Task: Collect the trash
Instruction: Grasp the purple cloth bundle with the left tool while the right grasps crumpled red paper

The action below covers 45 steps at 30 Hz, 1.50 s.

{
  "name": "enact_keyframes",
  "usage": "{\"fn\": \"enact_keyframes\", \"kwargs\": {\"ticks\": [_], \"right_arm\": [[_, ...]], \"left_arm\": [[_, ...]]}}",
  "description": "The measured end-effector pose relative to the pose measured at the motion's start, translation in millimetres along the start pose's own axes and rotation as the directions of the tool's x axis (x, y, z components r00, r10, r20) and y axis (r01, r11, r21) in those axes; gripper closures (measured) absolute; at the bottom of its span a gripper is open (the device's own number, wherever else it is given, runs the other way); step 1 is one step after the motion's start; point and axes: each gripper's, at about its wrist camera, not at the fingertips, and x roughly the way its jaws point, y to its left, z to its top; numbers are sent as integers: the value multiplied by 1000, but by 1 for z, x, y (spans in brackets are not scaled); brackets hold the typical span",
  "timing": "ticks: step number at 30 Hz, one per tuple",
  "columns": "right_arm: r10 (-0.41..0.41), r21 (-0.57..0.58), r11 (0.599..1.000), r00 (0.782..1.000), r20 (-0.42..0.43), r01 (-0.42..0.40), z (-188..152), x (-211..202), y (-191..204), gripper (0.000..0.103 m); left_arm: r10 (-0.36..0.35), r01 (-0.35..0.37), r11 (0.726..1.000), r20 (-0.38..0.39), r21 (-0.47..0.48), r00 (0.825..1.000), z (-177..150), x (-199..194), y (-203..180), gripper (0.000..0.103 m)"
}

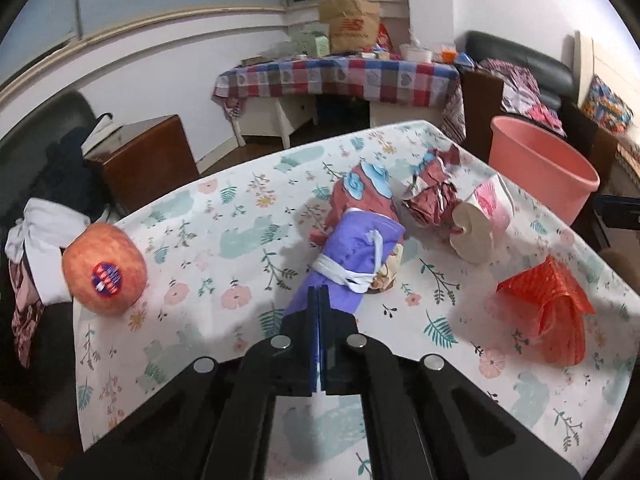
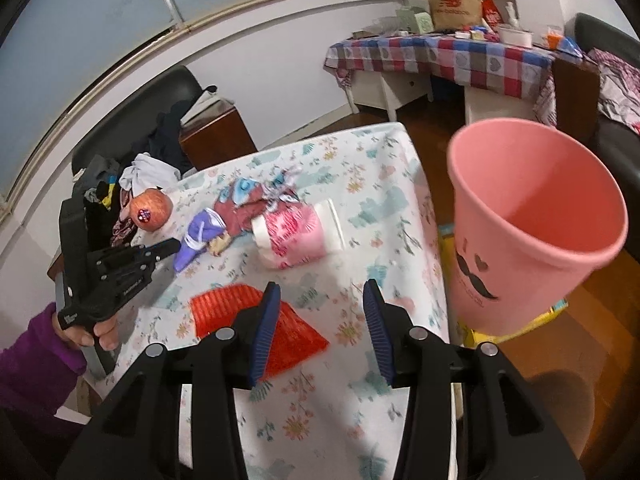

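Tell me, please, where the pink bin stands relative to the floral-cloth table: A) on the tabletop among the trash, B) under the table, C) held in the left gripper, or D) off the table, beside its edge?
D: the pink bin stands beyond the edge of the table, over the wooden floor, while the left gripper is shut near the purple bundle on the tabletop.

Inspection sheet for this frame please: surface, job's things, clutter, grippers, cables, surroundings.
Surface: floral tablecloth, partly covered.
Job's things: purple wrapper bundle, crumpled maroon wrapper, red mesh bag, pink paper cup on its side; pink bin off the table's edge.
Clutter: apple with sticker.
Grippers: left hand-held gripper shut, empty; right hand-held gripper open, empty.
Cables: nothing seen.
Surroundings: checkered side table, black sofa.
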Motion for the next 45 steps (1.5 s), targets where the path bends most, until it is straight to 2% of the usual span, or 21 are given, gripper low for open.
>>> {"fn": "enact_keyframes", "kwargs": {"ticks": [3, 6, 8, 9, 10, 11, 18, 23, 24, 25, 30, 39, 41, 43, 45], "right_arm": [[29, 5, 1000, 1000, 2, -29, 11, 8, 4, 59], [75, 31, 997, 997, -5, -75, 25, 20, 5, 59], [103, 50, 994, 995, -13, -102, 34, 29, 5, 59], [112, 60, 992, 994, -18, -111, 38, 33, 6, 59], [119, 70, 991, 993, -24, -117, 42, 38, 6, 59], [123, 76, 990, 992, -30, -121, 45, 42, 5, 59], [94, 38, 995, 991, -93, -91, 61, 67, 9, 59], [122, 98, 989, 984, -131, -110, 71, 86, 2, 59], [133, 115, 987, 981, -140, -117, 73, 91, 0, 59], [149, 136, 982, 977, -149, -129, 76, 96, -2, 59], [197, 208, 964, 968, -157, -162, 86, 117, -3, 59], [215, 271, 948, 962, -166, -165, 90, 143, -3, 60], [226, 269, 947, 959, -173, -175, 89, 145, -2, 72], [223, 256, 950, 961, -162, -177, 88, 141, -1, 89], [213, 241, 955, 967, -143, -175, 86, 134, -1, 97]], "left_arm": [[17, -17, 1000, 14, -25, 1000, -5, -9, 4, 103], [-55, 56, 996, 18, -67, 998, -6, -22, 10, 102], [-85, 86, 992, 20, -90, 996, -4, -27, 16, 88], [-89, 91, 992, 21, -90, 996, -3, -28, 17, 60], [-86, 89, 992, 30, -84, 996, -1, -29, 18, 44], [-90, 93, 993, 40, -69, 995, 1, -28, 19, 44], [-126, 127, 991, -33, 40, 991, 11, 5, 16, 44], [-161, 166, 985, -80, 53, 984, 11, 26, 17, 44], [-175, 180, 982, -88, 49, 981, 10, 29, 18, 49], [-190, 195, 980, -90, 47, 978, 8, 31, 19, 60], [-205, 208, 977, -62, 45, 977, 4, 27, 20, 72], [-185, 185, 983, -25, 1, 982, -2, 6, 26, 76], [-183, 183, 983, -16, -18, 983, -3, 1, 27, 76], [-179, 179, 983, -7, -46, 984, -4, -5, 29, 76], [-178, 177, 982, -2, -70, 984, -6, -10, 30, 76]]}}
